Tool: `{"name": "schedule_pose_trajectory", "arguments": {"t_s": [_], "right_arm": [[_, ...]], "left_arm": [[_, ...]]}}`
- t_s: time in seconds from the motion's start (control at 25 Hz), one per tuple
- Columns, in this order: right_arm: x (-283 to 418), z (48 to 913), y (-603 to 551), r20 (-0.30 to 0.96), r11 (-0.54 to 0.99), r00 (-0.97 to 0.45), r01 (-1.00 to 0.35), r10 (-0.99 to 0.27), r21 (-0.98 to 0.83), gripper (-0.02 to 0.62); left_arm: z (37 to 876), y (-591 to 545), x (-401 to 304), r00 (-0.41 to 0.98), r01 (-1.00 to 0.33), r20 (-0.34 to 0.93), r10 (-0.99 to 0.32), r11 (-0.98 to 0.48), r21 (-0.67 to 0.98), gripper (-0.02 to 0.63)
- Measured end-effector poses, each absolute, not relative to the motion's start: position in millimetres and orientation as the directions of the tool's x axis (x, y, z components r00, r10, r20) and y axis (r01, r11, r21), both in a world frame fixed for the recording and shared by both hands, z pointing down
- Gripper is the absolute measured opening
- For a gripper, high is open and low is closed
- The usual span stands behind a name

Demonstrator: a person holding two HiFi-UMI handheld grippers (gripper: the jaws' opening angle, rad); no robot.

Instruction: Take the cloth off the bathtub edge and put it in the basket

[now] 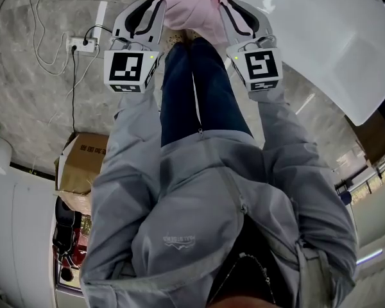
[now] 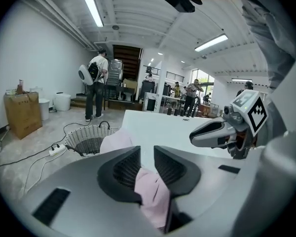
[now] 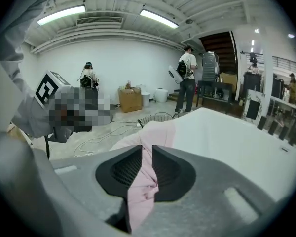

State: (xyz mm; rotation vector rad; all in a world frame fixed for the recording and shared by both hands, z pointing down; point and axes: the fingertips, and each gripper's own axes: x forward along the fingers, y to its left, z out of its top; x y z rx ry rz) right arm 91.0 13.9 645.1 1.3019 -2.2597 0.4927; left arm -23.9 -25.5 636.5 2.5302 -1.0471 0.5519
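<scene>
A pink cloth (image 1: 187,4) is bunched between my two grippers at the top of the head view, beside the white bathtub (image 1: 337,40). My left gripper (image 1: 156,5) is shut on the cloth's left part; in the left gripper view a fold of cloth (image 2: 154,195) sits pinched between the dark pads of the left gripper (image 2: 147,168). My right gripper (image 1: 228,6) is shut on the cloth's right part, where the cloth (image 3: 140,189) fills the gap of the right gripper (image 3: 147,169). More cloth (image 3: 155,131) drapes over the bathtub edge (image 3: 227,137). The wicker basket (image 2: 88,139) stands on the floor by the tub's end.
A power strip (image 1: 81,43) with trailing cables lies on the marble floor. A cardboard box (image 1: 83,164) sits at lower left. A person (image 2: 96,83) with a backpack stands farther back, with more people (image 2: 191,94) in the background. Another box (image 2: 23,113) stands by the wall.
</scene>
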Motion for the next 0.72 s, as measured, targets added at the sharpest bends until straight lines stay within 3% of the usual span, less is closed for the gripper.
{"name": "schedule_pose_trajectory", "arguments": {"t_s": [0.08,0.2,0.36,0.48,0.72], "right_arm": [[92,659,19,0.601,0.483,-0.449,-0.868,-0.662,-0.116,0.089],[90,679,30,0.647,0.495,-0.485,-0.849,-0.588,-0.186,0.267],[89,703,45,0.715,0.513,-0.500,-0.827,-0.488,-0.229,0.390],[93,728,57,0.761,0.523,-0.501,-0.814,-0.411,-0.254,0.450],[110,769,79,0.839,0.505,-0.480,-0.807,-0.256,-0.307,0.488]], "left_arm": [[645,-25,-23,0.651,-0.722,0.495,-0.575,-0.671,0.170,0.163],[658,-23,-23,0.652,-0.712,0.527,-0.545,-0.680,0.176,0.209],[679,-18,-22,0.652,-0.690,0.580,-0.489,-0.700,0.185,0.284],[700,-13,-22,0.653,-0.660,0.626,-0.426,-0.726,0.194,0.310],[732,-12,-26,0.612,-0.620,0.715,-0.339,-0.766,0.167,0.351]]}}
